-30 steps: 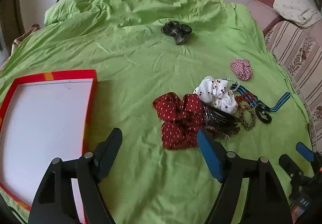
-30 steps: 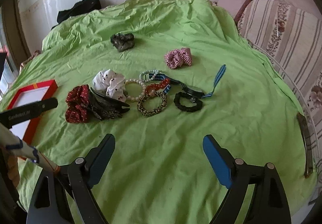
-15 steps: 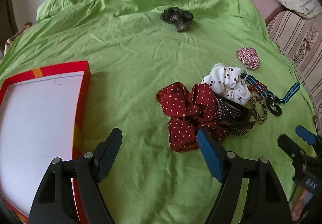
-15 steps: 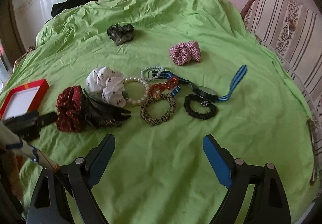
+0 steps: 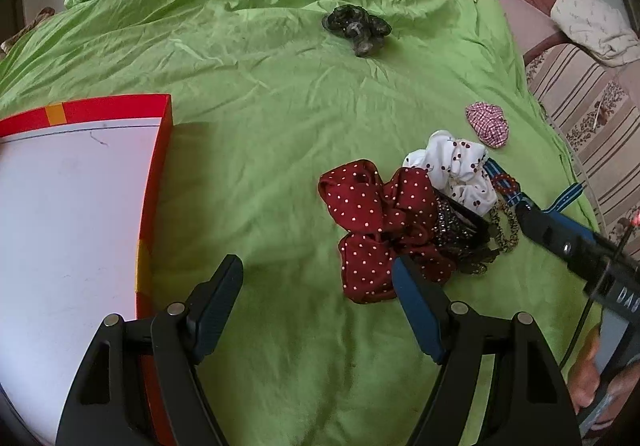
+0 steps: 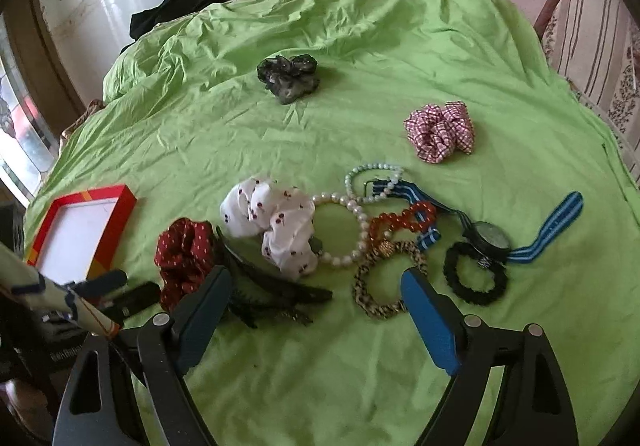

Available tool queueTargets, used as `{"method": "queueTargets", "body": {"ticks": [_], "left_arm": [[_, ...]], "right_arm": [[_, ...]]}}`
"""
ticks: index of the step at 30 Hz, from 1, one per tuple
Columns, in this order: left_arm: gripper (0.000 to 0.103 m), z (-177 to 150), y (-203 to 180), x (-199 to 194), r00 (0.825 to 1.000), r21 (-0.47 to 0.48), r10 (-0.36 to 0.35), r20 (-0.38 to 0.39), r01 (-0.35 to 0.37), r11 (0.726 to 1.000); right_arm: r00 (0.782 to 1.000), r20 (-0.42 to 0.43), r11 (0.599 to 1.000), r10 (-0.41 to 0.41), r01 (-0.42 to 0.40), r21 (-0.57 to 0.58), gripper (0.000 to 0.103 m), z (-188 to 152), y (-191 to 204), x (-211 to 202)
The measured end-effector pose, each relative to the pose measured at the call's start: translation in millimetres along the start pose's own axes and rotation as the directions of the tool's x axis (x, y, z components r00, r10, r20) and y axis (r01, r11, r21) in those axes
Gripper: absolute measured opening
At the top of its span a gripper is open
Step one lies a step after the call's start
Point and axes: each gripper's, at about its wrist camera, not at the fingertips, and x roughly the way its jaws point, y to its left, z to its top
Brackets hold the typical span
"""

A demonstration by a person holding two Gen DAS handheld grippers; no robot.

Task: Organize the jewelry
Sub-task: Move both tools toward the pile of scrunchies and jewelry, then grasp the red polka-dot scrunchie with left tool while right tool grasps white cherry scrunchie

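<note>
A pile of accessories lies on the green sheet: a red dotted scrunchie, a white cherry scrunchie, a black feathered clip, a pearl bracelet, a red bead bracelet, a leopard hair tie, a black hair tie and a watch on a blue striped strap. My left gripper stands open just in front of the red scrunchie. My right gripper is open over the clip and leopard tie, nothing between its fingers.
A red-rimmed box with a white floor lies at the left. A dark green scrunchie and a pink checked scrunchie lie farther back. A striped sofa borders the right; black cloth sits by the wall.
Both grippers have moved in toward the pile, which now looks larger. The right gripper reaches further into the left wrist view from the right. Both stay open.
</note>
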Motion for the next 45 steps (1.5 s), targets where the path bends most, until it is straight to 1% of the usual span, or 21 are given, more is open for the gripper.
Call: {"method": "queueTargets", "body": {"ticks": [12,15,16,18,20,21,23,24,29,33,36,37,39,40,41,42,43,44,45], "left_arm": [[0.076,1.7,0.8,2.4,1.000,0.003,0.011,-0.003,-0.011,1.000],[0.076,2.1,1.8,1.2,1.000,-0.003,-0.005,-0.002,0.005,1.000],[0.076,2.5,3.3,-0.9,1.000,-0.010,-0.022,0.002,0.022,1.000],[0.076,3.9,8.2,-9.7,0.996,-0.034,-0.084,0.030,0.085,0.996],[0.076,4.8,13.0,-21.4,0.981,-0.061,-0.178,0.071,0.183,0.981],[0.076,5.2,14.0,-25.5,0.974,-0.068,-0.211,0.085,0.217,0.974],[0.076,5.9,12.7,-30.8,0.963,-0.070,-0.250,0.102,0.257,0.964],[0.076,5.6,10.8,-30.8,0.962,-0.065,-0.255,0.100,0.262,0.963],[0.076,2.0,-4.7,-12.4,0.967,-0.031,-0.249,0.043,0.251,0.968],[0.072,2.8,-13.1,5.2,0.962,-0.025,-0.274,0.001,0.274,0.961],[0.058,2.6,-19.8,24.3,0.964,-0.014,-0.263,-0.039,0.263,0.965],[0.050,1.7,-20.9,29.0,0.965,-0.014,-0.257,-0.048,0.257,0.966],[0.036,1.5,-22.2,32.2,0.969,-0.016,-0.242,-0.045,0.242,0.970],[0.017,2.4,-22.1,31.6,0.970,-0.018,-0.237,-0.049,0.237,0.971],[0.012,3.8,-21.3,30.7,0.968,-0.026,-0.245,-0.055,0.244,0.969],[0.012,5.3,-20.2,28.8,0.964,-0.037,-0.259,-0.053,0.258,0.966],[0.011,6.1,-18.2,23.3,0.962,-0.049,-0.271,-0.040,0.269,0.962],[0.011,7.9,-17.1,15.1,0.960,-0.053,-0.280,-0.025,0.278,0.959],[0.011,9.2,-16.1,7.3,0.957,-0.053,-0.289,-0.009,0.288,0.956]], "right_arm": [[1.000,-0.023,0.999,0.004,-0.004,0.036,0.090,-1.0,-6.0,11.1],[1.000,-0.021,0.999,0.005,-0.004,0.035,0.090,-1.4,-6.8,10.9],[1.000,-0.021,0.999,0.006,-0.005,0.034,0.090,-1.4,-6.7,11.4],[1.000,-0.014,1.000,0.008,-0.007,0.031,0.090,-1.3,-6.6,9.4],[1.000,-0.006,0.999,0.015,-0.015,0.034,0.090,0.5,-7.3,5.7],[1.000,-0.004,0.999,0.021,-0.021,0.037,0.090,1.6,-7.7,4.6],[0.999,-0.003,0.998,0.037,-0.037,0.045,0.090,3.7,-8.8,2.4],[0.999,-0.004,0.998,0.045,-0.045,0.048,0.090,5.3,-8.8,2.8],[0.997,-0.022,0.996,0.076,-0.075,0.050,0.089,14.9,-6.5,13.9],[0.993,-0.051,0.993,0.103,-0.100,0.058,0.086,23.4,-4.5,31.2],[0.992,-0.077,0.994,0.098,-0.094,0.056,0.082,27.3,-0.3,48.0],[0.992,-0.086,0.994,0.096,-0.091,0.056,0.077,28.1,0.4,52.5],[0.988,-0.116,0.993,0.106,-0.099,0.063,0.061,29.8,1.9,63.6],[0.985,-0.129,0.993,0.112,-0.104,0.063,0.041,29.9,1.7,66.5],[0.981,-0.152,0.992,0.118,-0.108,0.067,0.021,30.0,2.8,70.7],[0.979,-0.159,0.991,0.124,-0.114,0.075,0.018,29.5,2.3,71.5],[0.979,-0.155,0.989,0.134,-0.122,0.085,0.017,29.1,1.7,69.5],[0.980,-0.146,0.988,0.138,-0.126,0.088,0.013,29.4,2.5,65.5],[0.983,-0.129,0.989,0.131,-0.122,0.079,0.013,30.9,4.8,57.2]]}}
